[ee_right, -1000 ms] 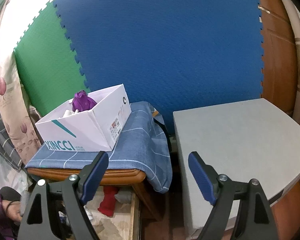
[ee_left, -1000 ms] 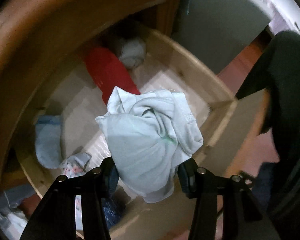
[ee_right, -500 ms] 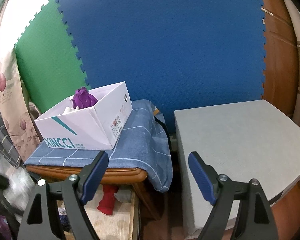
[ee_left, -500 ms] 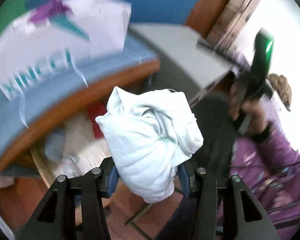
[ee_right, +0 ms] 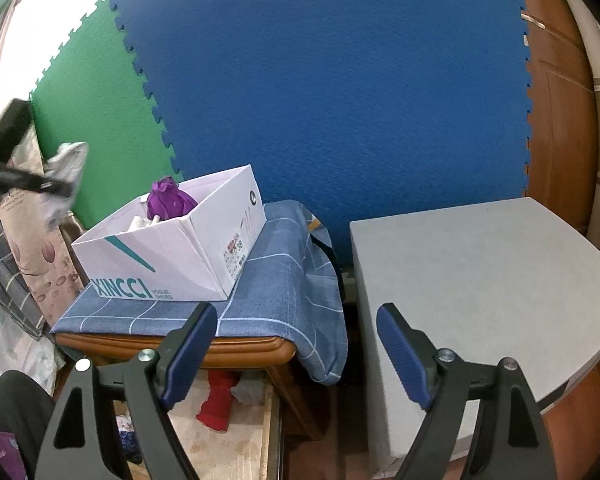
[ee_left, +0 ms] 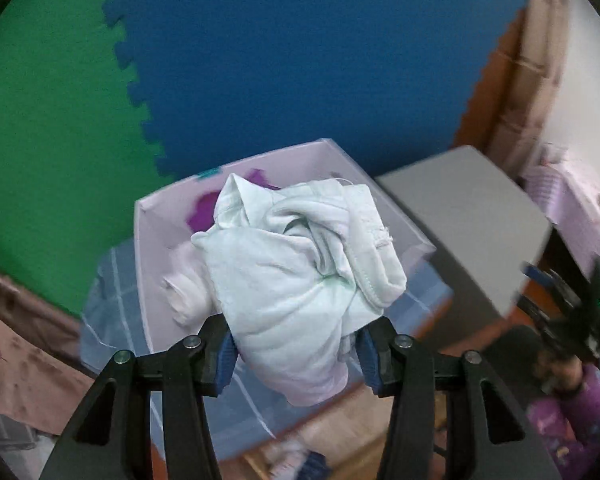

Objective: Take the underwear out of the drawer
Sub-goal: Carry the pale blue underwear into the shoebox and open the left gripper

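My left gripper is shut on pale white underwear and holds it in the air above the open white shoe box. The same gripper with the underwear shows at the far left of the right wrist view, up beside the box. A purple garment and a white one lie in the box. My right gripper is open and empty, in front of the cabinet. Below it the open wooden drawer holds a red garment and other clothes.
The box stands on a blue checked cloth over a wooden cabinet. A grey table is to the right. Blue and green foam mats cover the wall behind. A wooden door is at the far right.
My left gripper has lifted the underwear out of the drawer and swung up to above the shoe box. My right gripper has stayed nearly still and open.
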`<state>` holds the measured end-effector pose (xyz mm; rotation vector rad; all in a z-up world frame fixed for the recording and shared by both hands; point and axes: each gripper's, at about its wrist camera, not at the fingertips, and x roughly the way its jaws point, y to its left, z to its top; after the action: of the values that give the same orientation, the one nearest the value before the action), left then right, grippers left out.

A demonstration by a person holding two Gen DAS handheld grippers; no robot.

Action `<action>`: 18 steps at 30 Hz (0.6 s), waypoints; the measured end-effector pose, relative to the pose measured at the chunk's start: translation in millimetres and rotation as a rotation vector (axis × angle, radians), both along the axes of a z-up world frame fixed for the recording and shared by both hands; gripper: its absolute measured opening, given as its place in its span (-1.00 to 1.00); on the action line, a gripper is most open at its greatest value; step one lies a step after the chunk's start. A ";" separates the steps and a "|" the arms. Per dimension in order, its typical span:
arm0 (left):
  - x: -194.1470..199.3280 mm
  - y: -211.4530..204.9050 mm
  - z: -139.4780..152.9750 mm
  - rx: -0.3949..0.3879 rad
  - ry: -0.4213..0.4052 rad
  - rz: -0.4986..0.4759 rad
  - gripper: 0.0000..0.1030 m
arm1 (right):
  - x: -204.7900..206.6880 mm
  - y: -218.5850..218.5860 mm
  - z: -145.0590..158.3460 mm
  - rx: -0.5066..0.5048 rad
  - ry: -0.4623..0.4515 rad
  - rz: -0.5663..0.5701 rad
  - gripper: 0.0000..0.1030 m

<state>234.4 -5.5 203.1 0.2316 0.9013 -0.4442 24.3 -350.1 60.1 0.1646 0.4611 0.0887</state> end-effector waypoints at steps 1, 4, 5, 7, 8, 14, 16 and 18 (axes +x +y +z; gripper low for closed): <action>15.6 1.3 -3.1 0.013 0.004 0.026 -0.10 | 0.0 0.0 0.0 0.000 0.000 0.000 0.64; 49.4 4.1 -19.7 0.036 0.034 0.083 -0.10 | -0.1 -0.3 -0.3 0.004 0.002 0.003 0.64; 61.1 5.8 -25.9 0.045 0.045 0.106 -0.10 | -0.4 -1.1 -0.3 0.006 0.002 0.004 0.64; 80.1 8.3 -39.4 0.065 0.065 0.144 -0.10 | 0.1 -1.6 -0.5 0.009 0.004 0.006 0.63; 87.4 9.5 -45.6 0.071 0.073 0.160 -0.10 | 0.4 -1.6 -0.5 0.011 0.005 0.007 0.64; 123.7 14.3 -71.2 0.118 0.115 0.229 -0.08 | 2.3 -1.7 -1.3 0.015 0.011 0.014 0.64; 130.9 15.8 -78.6 0.129 0.124 0.245 -0.08 | 2.0 -2.3 -1.5 0.018 0.011 0.015 0.64; 133.9 15.9 -85.7 0.144 0.125 0.249 -0.05 | 2.5 -2.8 -1.8 0.021 0.012 0.016 0.64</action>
<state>368.4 10.4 117.4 0.2215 1.0715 -0.1643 26.9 -352.9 58.3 0.1816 0.4739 0.1085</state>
